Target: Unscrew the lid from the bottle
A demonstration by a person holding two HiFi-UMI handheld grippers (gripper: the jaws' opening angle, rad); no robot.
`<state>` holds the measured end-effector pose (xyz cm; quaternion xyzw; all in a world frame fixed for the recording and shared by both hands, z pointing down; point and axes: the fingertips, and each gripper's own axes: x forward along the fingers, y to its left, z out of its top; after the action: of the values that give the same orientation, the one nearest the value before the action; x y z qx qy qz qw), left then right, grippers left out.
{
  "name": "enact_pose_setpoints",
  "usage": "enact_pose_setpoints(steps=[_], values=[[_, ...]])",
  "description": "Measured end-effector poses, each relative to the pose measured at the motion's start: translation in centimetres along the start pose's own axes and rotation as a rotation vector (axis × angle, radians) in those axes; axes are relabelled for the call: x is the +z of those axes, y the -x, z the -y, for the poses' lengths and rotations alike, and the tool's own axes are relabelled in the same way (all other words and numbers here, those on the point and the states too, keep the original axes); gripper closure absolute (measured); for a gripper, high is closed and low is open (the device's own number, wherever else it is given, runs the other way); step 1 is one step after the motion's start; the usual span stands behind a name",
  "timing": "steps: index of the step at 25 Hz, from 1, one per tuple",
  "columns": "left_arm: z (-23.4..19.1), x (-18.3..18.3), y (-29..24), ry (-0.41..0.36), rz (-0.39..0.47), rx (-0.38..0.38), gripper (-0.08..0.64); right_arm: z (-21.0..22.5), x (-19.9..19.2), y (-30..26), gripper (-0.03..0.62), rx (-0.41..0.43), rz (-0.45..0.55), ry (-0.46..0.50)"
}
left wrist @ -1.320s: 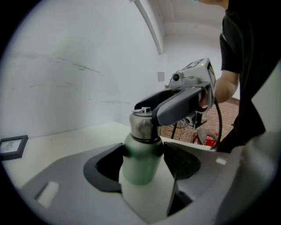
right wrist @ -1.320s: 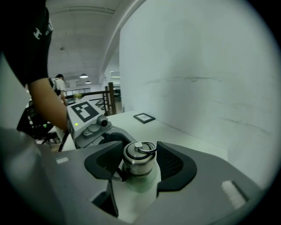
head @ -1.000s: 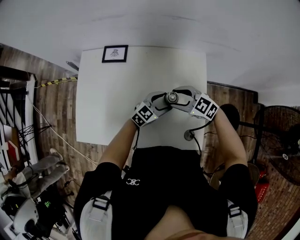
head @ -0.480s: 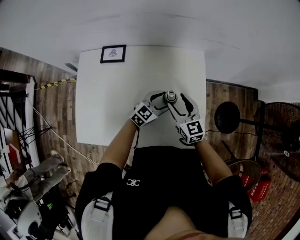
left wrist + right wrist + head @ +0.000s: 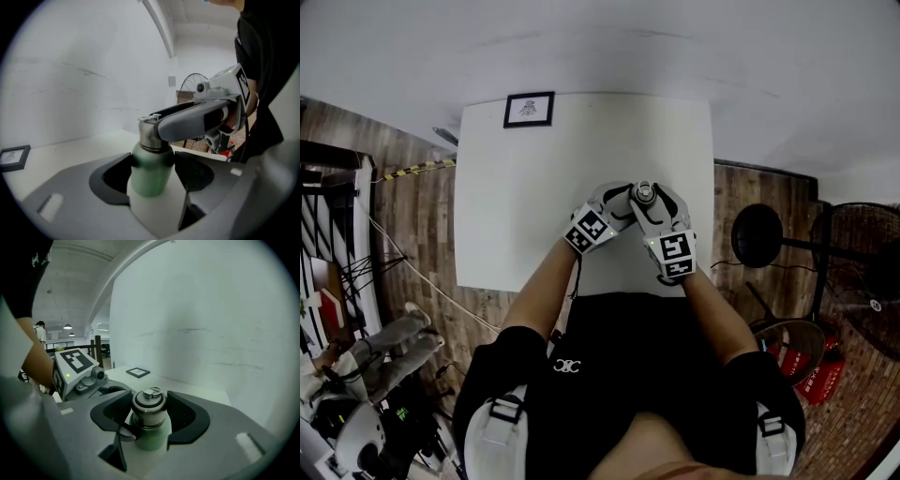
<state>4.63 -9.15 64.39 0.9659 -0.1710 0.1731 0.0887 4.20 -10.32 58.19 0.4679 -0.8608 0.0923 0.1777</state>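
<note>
A green bottle [image 5: 149, 174] with a steel lid [image 5: 148, 404] stands upright on the white table [image 5: 516, 206], near its front edge. In the head view the lid [image 5: 644, 194] shows between both grippers. My left gripper [image 5: 152, 165] is shut on the bottle's green body, one jaw on each side. My right gripper [image 5: 149, 411] is shut on the lid, its jaws pressing the steel collar from both sides. From the head view the left gripper [image 5: 623, 202] comes in from the left and the right gripper [image 5: 649, 202] from the near side, its marker cube [image 5: 670, 255] toward the person.
A small framed picture [image 5: 530, 108] lies at the table's far left corner. Right of the table stand a round black base [image 5: 757, 234] and a fan [image 5: 862, 272] on the wooden floor. The table's front edge is just behind the grippers.
The right gripper has swung round the lid: its marker cube went from the bottle's right side to the near side. The left gripper and bottle stayed in place.
</note>
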Motion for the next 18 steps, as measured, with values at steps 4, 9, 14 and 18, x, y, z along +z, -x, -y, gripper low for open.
enact_pose_setpoints(steps=[4,9,14,18], values=[[0.0,-0.1,0.0,-0.003,0.003,-0.005,0.219,-0.3,-0.3,0.1,0.351,0.243,-0.003,0.078],[0.1,0.1,0.0,-0.007,0.010,-0.006,0.218,-0.6,-0.4,0.5,0.354,0.592,-0.053,0.228],[0.1,0.1,0.2,-0.005,0.009,-0.004,0.219,-0.6,0.3,0.6,0.356,0.659,-0.092,0.201],[-0.1,-0.1,0.0,-0.002,0.008,0.000,0.218,0.4,1.6,2.1,0.354,0.503,0.017,-0.028]])
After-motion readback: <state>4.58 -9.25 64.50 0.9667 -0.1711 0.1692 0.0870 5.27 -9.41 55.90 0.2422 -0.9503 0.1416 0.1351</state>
